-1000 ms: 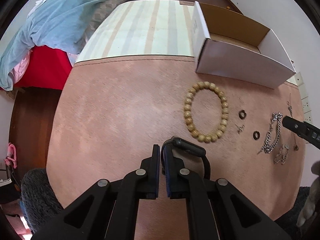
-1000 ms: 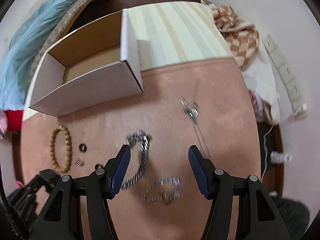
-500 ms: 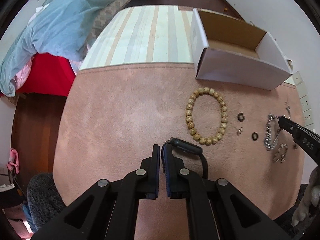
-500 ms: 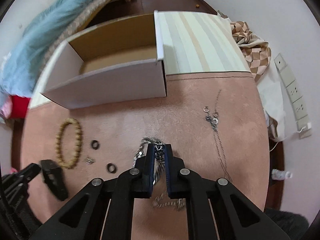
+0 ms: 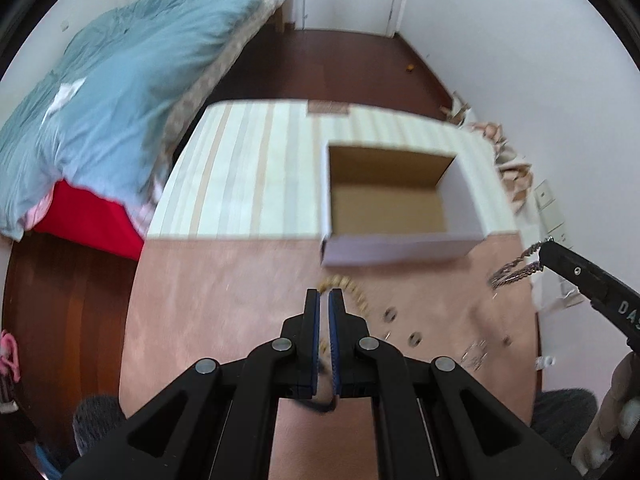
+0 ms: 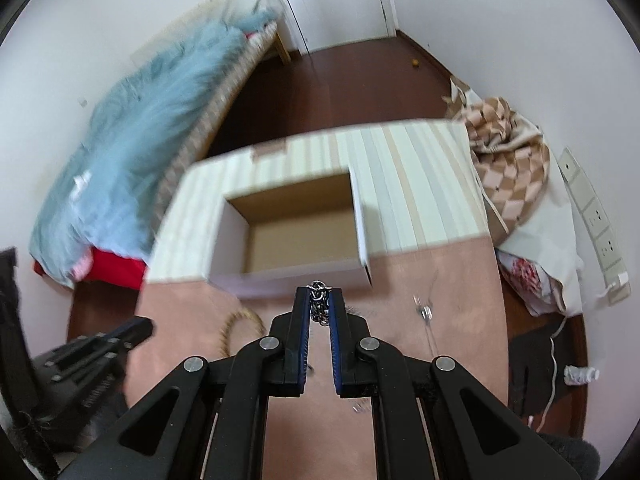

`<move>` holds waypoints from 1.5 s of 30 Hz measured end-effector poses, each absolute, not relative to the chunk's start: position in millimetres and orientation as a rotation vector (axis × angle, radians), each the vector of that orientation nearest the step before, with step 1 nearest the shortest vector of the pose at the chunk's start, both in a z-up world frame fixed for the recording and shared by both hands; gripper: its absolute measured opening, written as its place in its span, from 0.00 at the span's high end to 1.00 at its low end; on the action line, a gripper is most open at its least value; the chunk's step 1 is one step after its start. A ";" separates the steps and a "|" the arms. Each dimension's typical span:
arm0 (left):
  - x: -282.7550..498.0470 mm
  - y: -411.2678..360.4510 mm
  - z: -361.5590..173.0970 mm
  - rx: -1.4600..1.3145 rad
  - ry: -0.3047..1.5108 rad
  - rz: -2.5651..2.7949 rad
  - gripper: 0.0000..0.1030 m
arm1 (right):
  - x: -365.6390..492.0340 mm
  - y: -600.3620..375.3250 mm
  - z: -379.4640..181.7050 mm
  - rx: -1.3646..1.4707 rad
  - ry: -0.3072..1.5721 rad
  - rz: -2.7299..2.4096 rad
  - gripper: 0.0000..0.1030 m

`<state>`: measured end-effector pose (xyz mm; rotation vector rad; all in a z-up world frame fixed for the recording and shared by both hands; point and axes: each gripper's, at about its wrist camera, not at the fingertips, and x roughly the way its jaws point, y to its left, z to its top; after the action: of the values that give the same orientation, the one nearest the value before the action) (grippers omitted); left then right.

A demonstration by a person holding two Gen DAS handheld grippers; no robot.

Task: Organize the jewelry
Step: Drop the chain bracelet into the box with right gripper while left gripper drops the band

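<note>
Right now the right gripper (image 6: 320,294) pinches a silver chain bracelet (image 6: 319,307) between its fingertips, lifted clear of the pink mat (image 6: 192,320) and just short of the near wall of the open cardboard box (image 6: 296,248). From the left wrist view the chain (image 5: 516,270) dangles in loops off the tip, to the right of the box (image 5: 400,246). The left gripper (image 5: 324,300) has its fingers pressed nearly together over a dark object low between them, too blurred to name, with the wooden bead bracelet (image 5: 354,292) on the mat just beyond.

To do this step well, I judge the chain should travel forward over the near wall with its hanging loops clearing the rim, then be let go above the brown floor of the box. A thin necklace (image 6: 428,316), small rings (image 5: 402,326) and another chain (image 5: 474,354) lie on the mat.
</note>
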<state>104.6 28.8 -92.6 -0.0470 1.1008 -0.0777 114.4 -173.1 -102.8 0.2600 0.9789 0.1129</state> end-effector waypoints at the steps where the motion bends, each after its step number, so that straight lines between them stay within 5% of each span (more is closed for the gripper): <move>1: 109.8 26.9 -87.8 -0.045 1.090 -0.086 0.98 | 118.6 -172.6 -94.1 0.262 0.965 0.119 0.91; 9: 174.7 12.3 -79.8 -0.082 1.099 -0.193 0.98 | 174.5 -166.1 -65.5 0.264 0.942 0.145 0.91; 19: 240.7 16.9 -119.0 -0.172 1.219 -0.238 0.98 | 243.8 -164.4 -116.4 0.305 1.109 0.136 0.91; 26: 213.4 42.8 -97.9 -0.163 1.140 -0.167 0.94 | 224.0 -166.9 -105.3 0.287 1.048 0.165 0.91; 29: 186.5 58.4 -95.1 -0.172 1.135 -0.138 0.84 | 196.0 -172.1 -91.4 0.310 1.006 0.198 0.91; 32: 151.4 72.4 -102.4 -0.188 1.144 -0.099 0.44 | 164.9 -175.7 -83.3 0.314 0.973 0.202 0.91; 33: 136.7 77.3 -108.4 -0.203 1.150 -0.078 0.41 | 153.4 -177.5 -82.4 0.316 0.965 0.198 0.91; 45: 70.9 80.7 -213.4 -0.276 1.360 0.005 0.44 | 71.4 -173.3 -154.7 0.307 1.061 0.116 0.91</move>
<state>70.9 80.7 -213.4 -0.2756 1.3597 0.0050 71.4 -173.3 -154.7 0.3066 1.0612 0.1157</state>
